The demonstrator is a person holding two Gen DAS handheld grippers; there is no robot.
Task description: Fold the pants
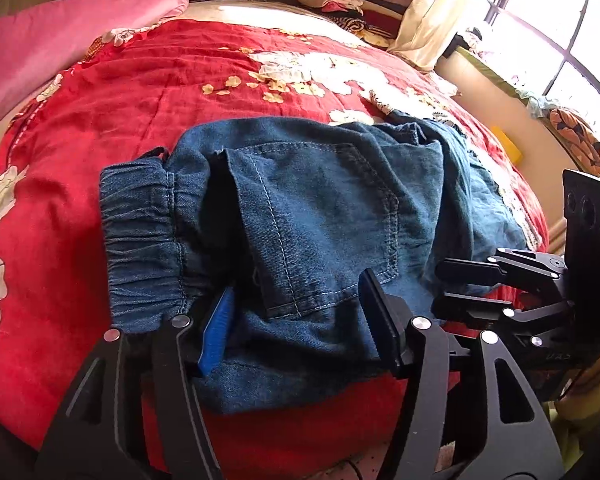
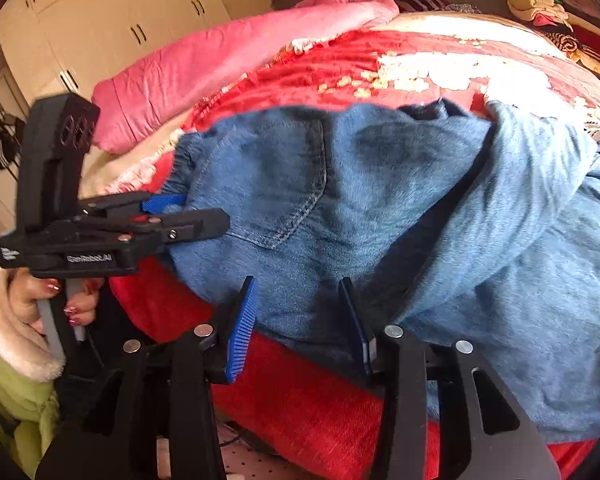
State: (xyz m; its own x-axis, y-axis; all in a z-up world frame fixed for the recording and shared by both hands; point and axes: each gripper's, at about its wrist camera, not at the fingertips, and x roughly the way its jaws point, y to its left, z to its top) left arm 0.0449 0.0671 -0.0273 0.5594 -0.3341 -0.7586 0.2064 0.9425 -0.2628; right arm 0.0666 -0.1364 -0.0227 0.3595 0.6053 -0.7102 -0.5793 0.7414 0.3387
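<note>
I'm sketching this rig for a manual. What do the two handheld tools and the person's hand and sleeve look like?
Both tools are matte black linkage frames with round silver pivot pins and ribbed blue finger pads. The left tool has small white lettering on its body, a black plate with round holes on top and a grey handle. The hand gripping it has glossy pinkish nails; the sleeve is lime green with a cream fleece cuff.

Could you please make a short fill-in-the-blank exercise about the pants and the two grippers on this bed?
1. The pants are made of blue ____ fabric.
2. They lie on a ____ bedspread with white flowers.
3. The left gripper has its jaws ____, one on each side of the near edge of the pants.
4. A rolled ____ quilt lies at the far side of the bed.

Missing words: denim; red; open; pink
</note>
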